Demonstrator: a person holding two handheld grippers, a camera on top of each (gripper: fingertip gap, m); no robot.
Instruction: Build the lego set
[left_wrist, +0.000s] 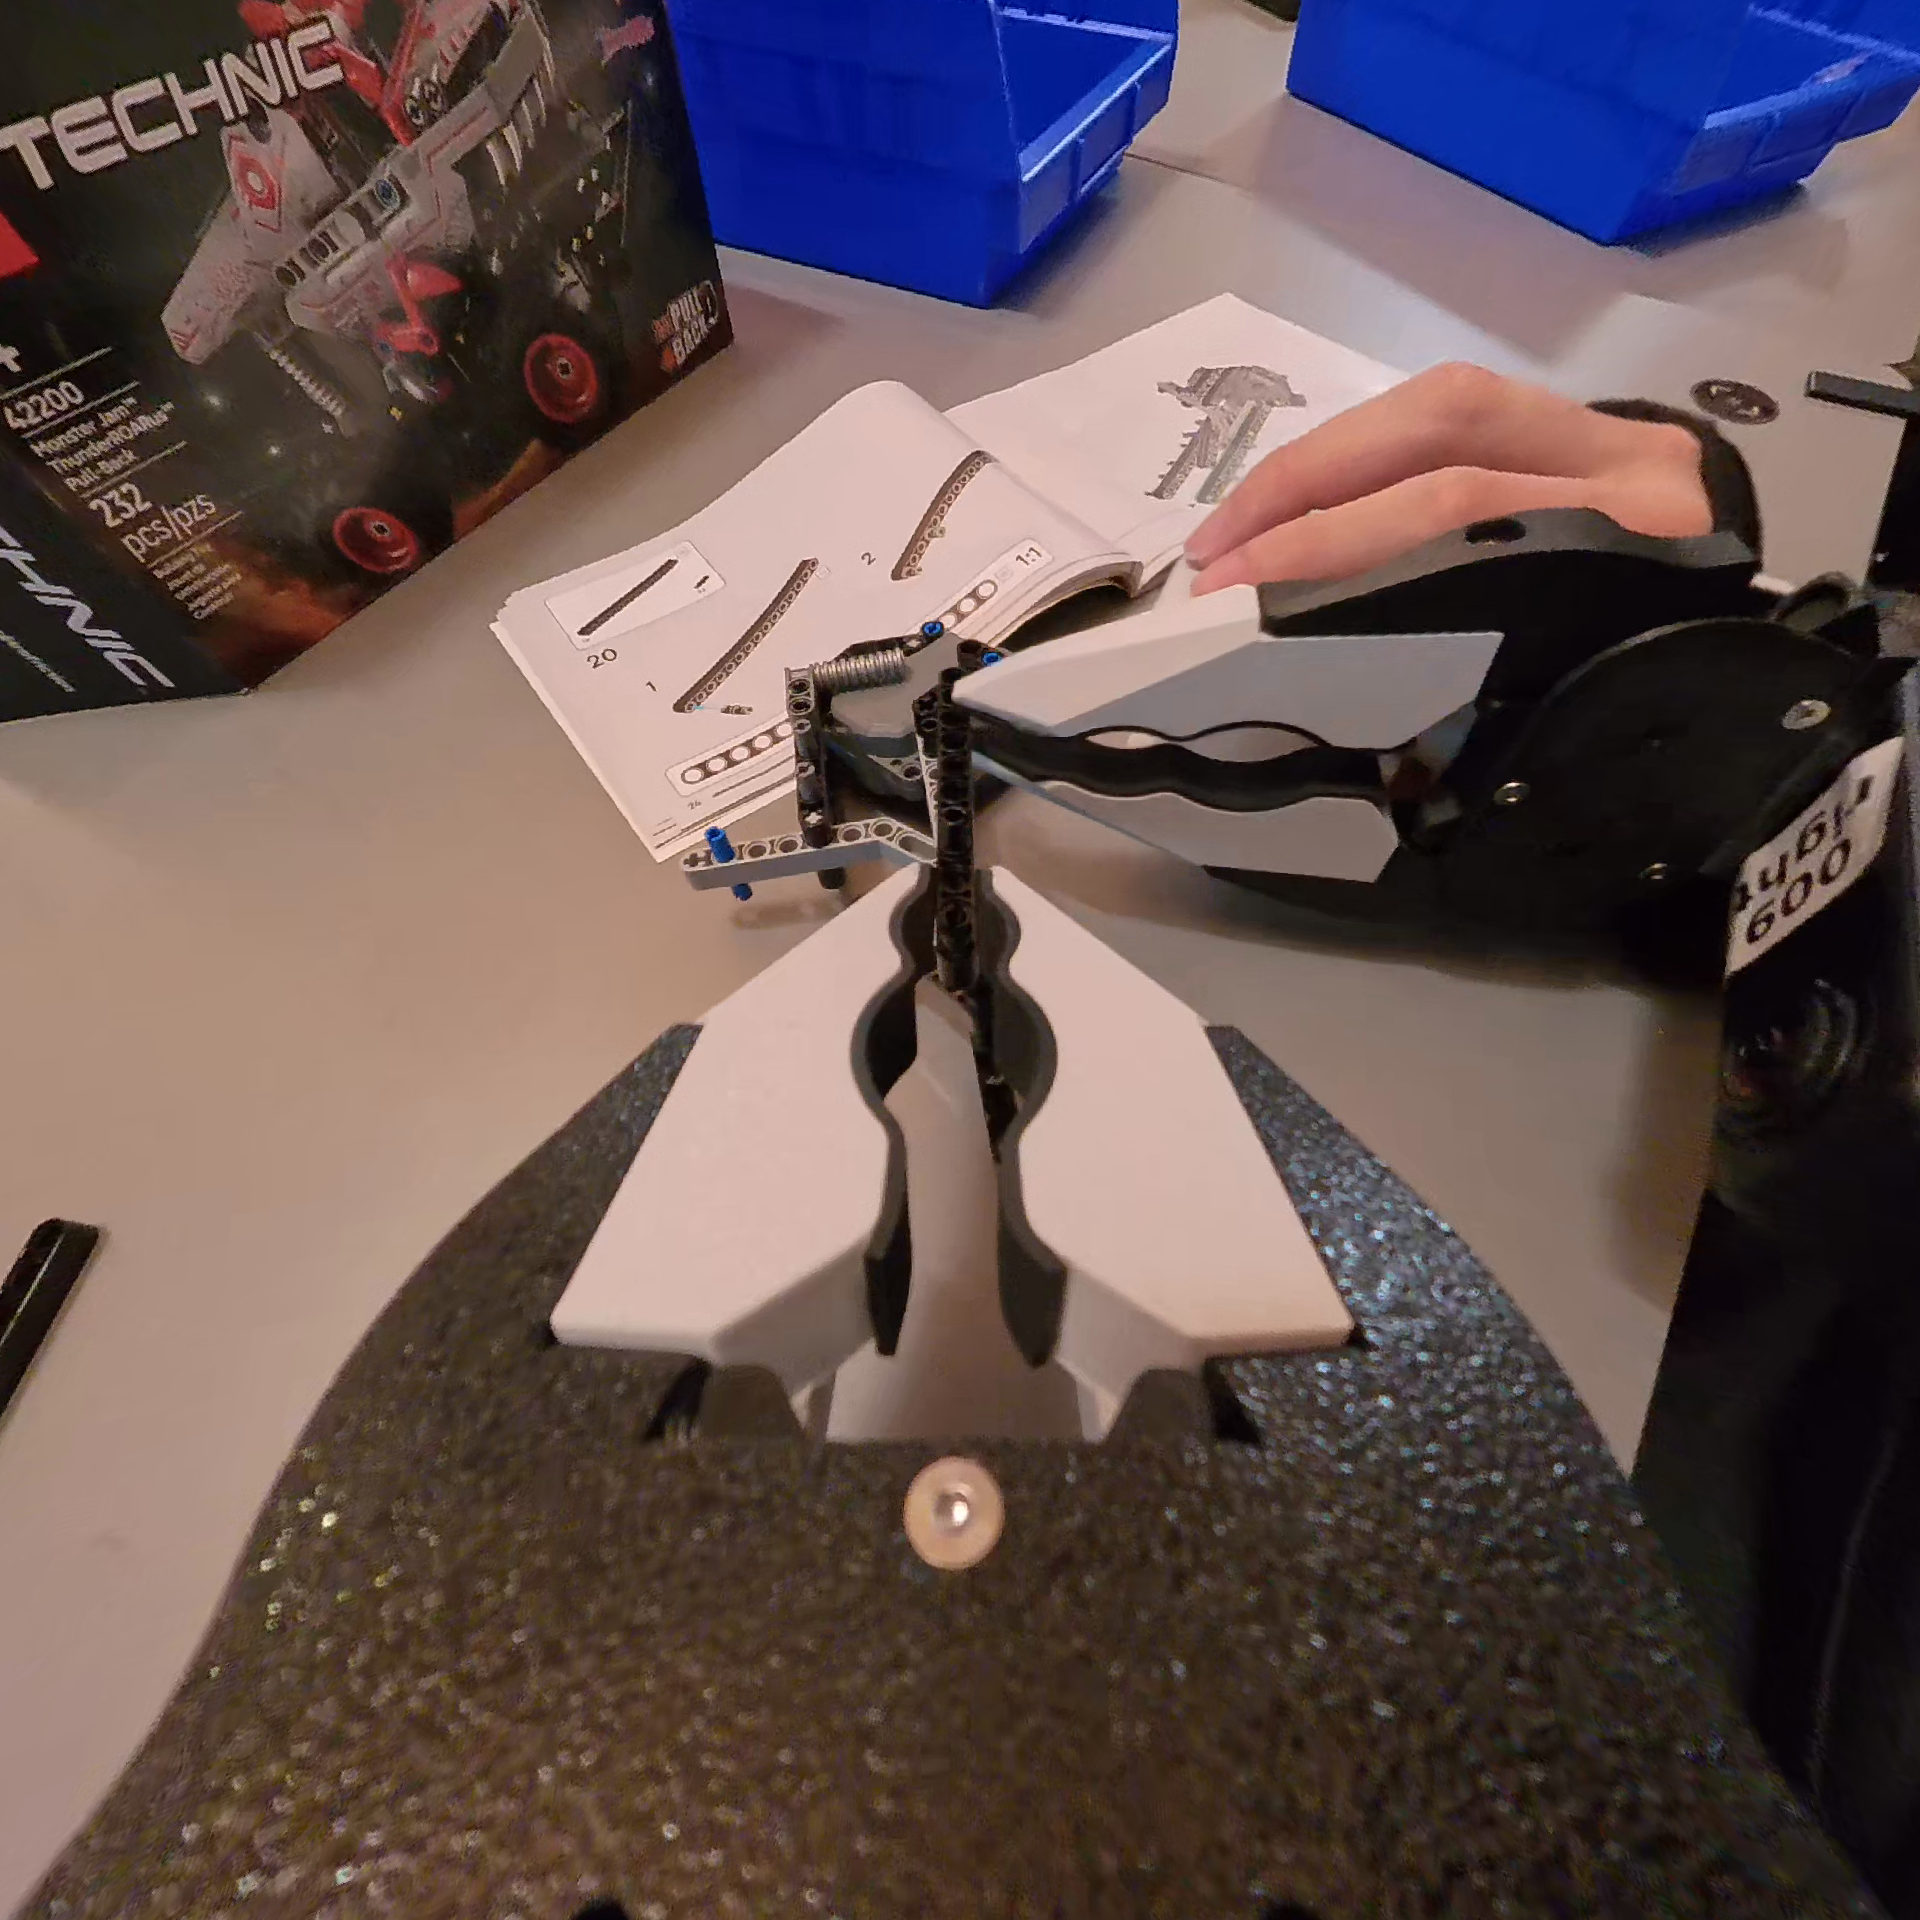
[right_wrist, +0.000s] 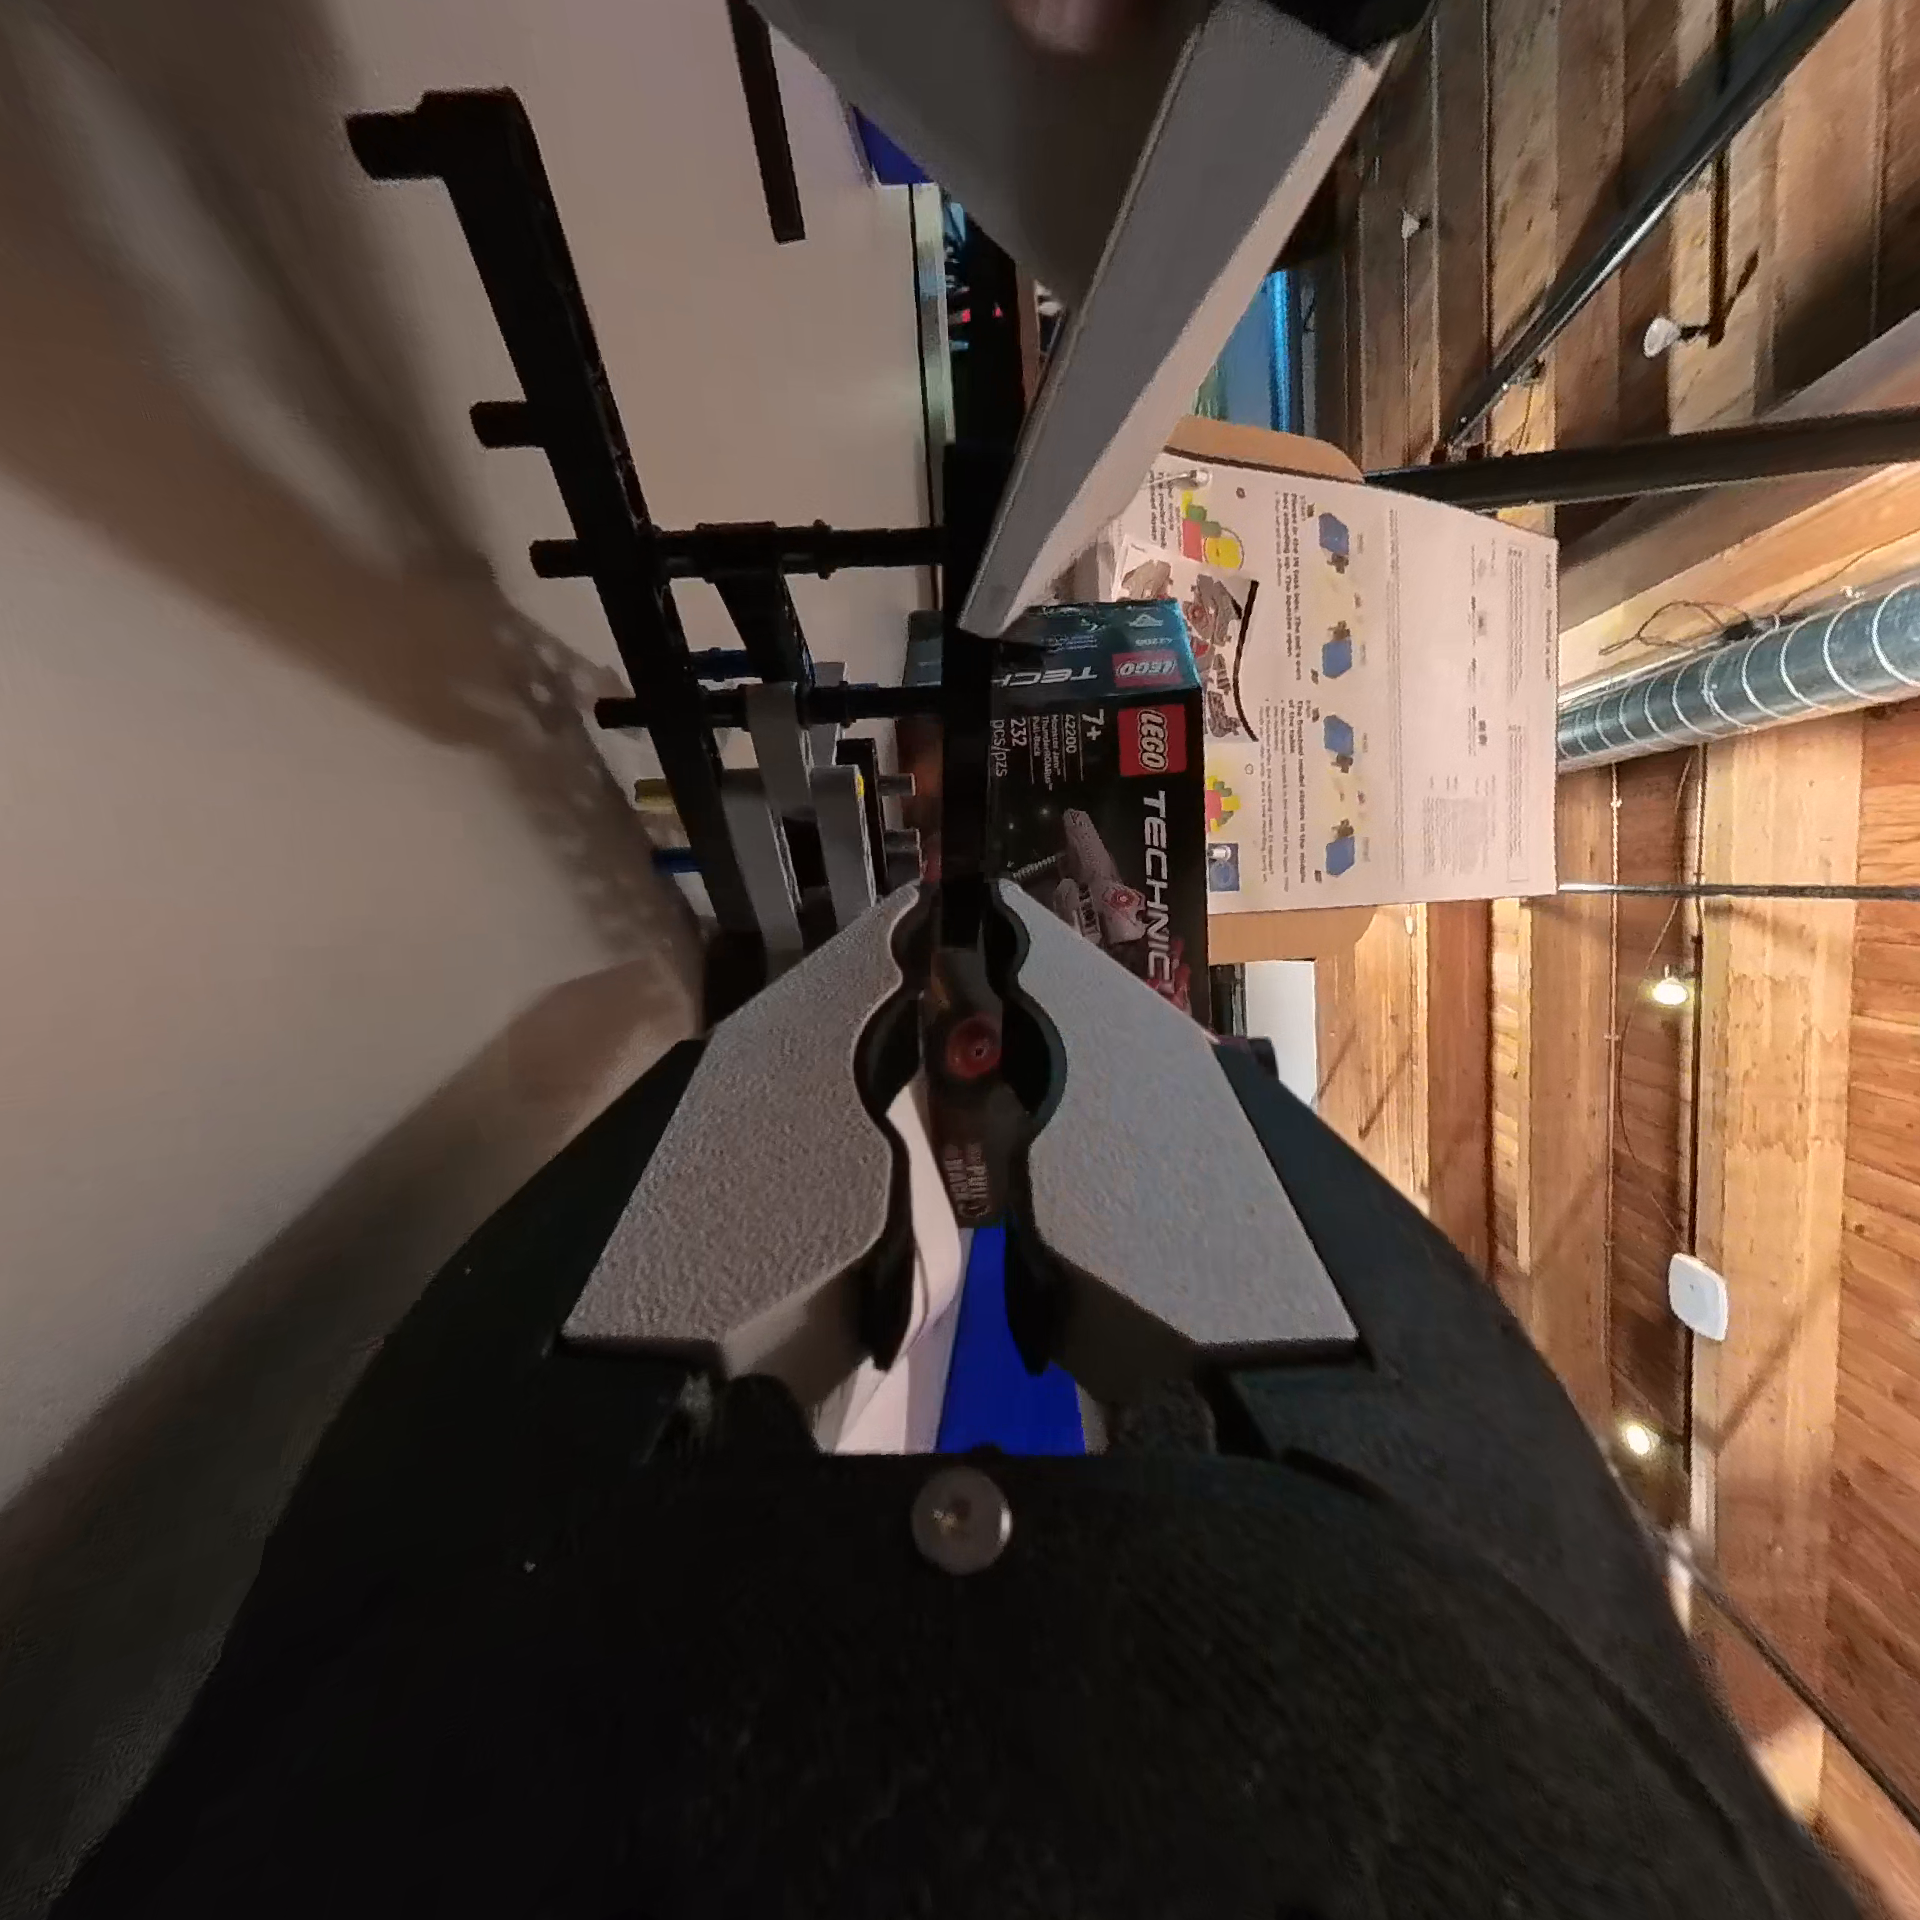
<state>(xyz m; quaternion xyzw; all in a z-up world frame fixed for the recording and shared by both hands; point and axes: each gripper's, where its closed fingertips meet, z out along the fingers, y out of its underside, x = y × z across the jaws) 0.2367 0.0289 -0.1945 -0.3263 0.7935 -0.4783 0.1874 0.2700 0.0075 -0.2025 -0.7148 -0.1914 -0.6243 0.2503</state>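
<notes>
Build at an early stage: only a small frame (left_wrist: 831, 769) of black and grey beams with a spring stands mid-surface, on the corner of the open instruction booklet (left_wrist: 831, 520); most parts presumably remain unassembled. Left gripper (left_wrist: 954, 904) is clamped on a long black beam (left_wrist: 953, 821), held upright against the frame. Right gripper (left_wrist: 971, 691) comes in level from the right side, closed on the frame's top, apparently steadying it. A hand (left_wrist: 1455, 468) rests on top of it.

Printed lettering and numbers cover the dark set box (left_wrist: 260, 312) at upper left of the left wrist view. The open instruction booklet (left_wrist: 831, 540) at centre carries step numbers. A white label (left_wrist: 1808, 873) with dark characters sits at the right edge. In the right wrist view, a printed sheet (right_wrist: 1403, 707) hangs right of centre.
</notes>
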